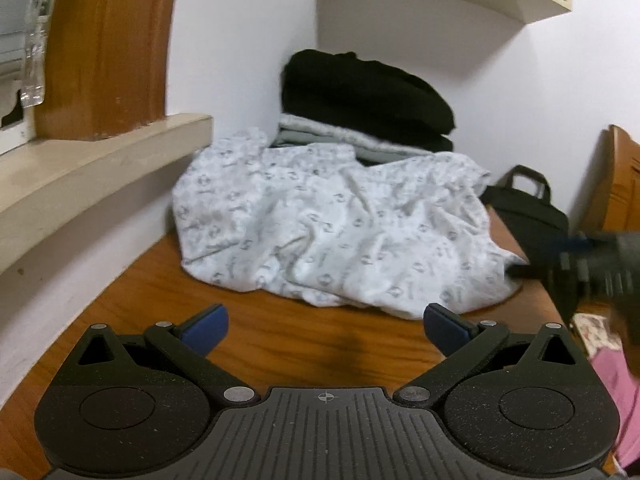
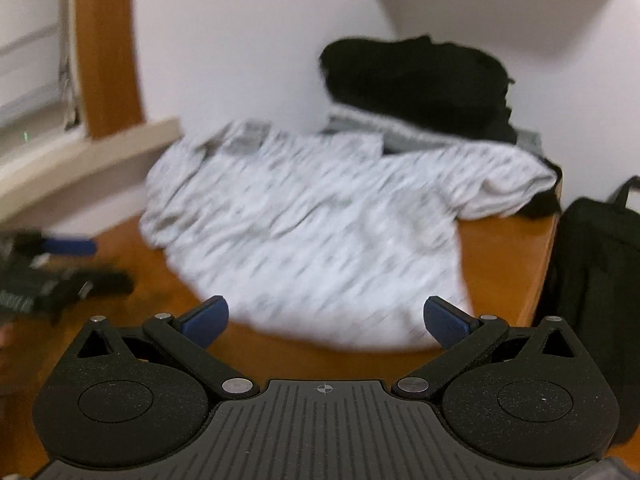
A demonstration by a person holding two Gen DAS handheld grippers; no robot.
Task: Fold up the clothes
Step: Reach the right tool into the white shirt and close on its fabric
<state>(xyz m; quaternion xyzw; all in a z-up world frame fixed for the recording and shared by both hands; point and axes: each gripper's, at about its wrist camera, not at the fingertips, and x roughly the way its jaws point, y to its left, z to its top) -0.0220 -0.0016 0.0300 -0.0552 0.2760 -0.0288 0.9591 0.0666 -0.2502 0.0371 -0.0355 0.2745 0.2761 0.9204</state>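
Left gripper sat at the bottom of my left wrist view, blue pads wide apart, nothing between them, over bare wooden table. Right gripper was likewise spread and empty at the bottom of its own view. In the left view it also showed at the right edge as a dark blur; I couldn't make out its jaws there. The right wrist view was motion-smeared. Mid-frame, the crumpled white patterned garment lay unfolded on the table. Behind it, upper centre, a folded stack stood in the wall corner, black garment on top; lower layers partly hidden. Black bag was cut off at the right edge.
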